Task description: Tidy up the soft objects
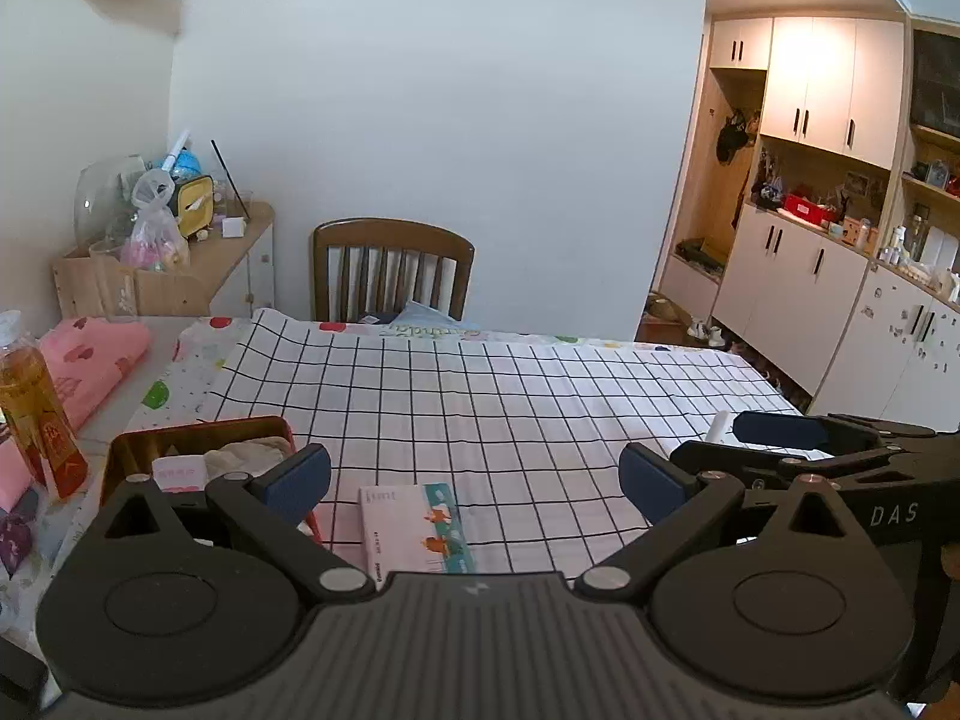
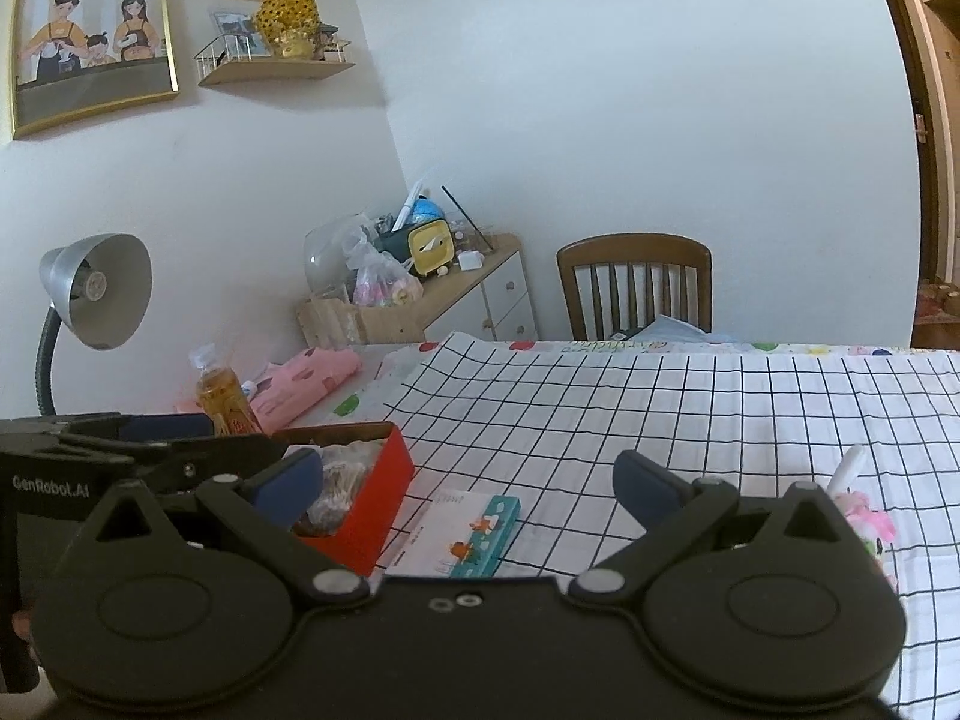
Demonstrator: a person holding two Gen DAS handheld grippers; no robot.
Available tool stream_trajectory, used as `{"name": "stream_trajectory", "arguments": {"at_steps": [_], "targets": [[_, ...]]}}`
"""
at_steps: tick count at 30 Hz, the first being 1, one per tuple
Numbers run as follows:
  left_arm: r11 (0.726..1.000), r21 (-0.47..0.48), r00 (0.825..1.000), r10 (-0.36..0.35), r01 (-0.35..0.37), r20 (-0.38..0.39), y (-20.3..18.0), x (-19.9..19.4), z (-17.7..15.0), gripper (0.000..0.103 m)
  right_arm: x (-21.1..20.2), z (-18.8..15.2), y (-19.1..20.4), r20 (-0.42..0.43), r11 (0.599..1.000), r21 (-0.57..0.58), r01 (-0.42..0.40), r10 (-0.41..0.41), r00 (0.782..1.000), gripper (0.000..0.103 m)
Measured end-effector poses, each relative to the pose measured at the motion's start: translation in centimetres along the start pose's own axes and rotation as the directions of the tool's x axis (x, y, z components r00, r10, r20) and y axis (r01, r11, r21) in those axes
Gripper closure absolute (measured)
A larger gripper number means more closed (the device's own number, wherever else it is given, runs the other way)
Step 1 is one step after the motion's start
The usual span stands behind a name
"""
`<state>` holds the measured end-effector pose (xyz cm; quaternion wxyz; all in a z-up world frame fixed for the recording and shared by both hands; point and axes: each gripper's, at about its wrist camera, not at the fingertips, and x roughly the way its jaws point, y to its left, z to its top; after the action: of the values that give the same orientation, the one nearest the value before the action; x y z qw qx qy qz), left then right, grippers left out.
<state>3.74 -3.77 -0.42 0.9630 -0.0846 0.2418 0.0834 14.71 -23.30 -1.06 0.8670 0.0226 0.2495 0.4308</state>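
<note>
Both the left gripper and the right gripper hover with fingers spread wide, holding nothing. The plush toy lies on the desk at lower right, and the red box at lower left looks ready to receive it.

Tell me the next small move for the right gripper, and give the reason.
Probably swing the right gripper rightward toward the pink-and-white plush toy lying on the checked cloth. Both it and the left gripper stand open and empty, and the toy is the nearest loose soft thing, just beyond the right finger. The red box looks like a likely destination.
</note>
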Motion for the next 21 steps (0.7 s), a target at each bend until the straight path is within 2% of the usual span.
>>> {"name": "stream_trajectory", "arguments": {"at_steps": [21], "targets": [[0.998, 0.047, 0.999, -0.039, 0.039, -0.013, 1.7, -1.3, -0.2, 0.0, -0.6, -0.7, 2.6, 0.008, 0.997, 0.029, 0.067, -0.067, 0.998, 0.0]]}}
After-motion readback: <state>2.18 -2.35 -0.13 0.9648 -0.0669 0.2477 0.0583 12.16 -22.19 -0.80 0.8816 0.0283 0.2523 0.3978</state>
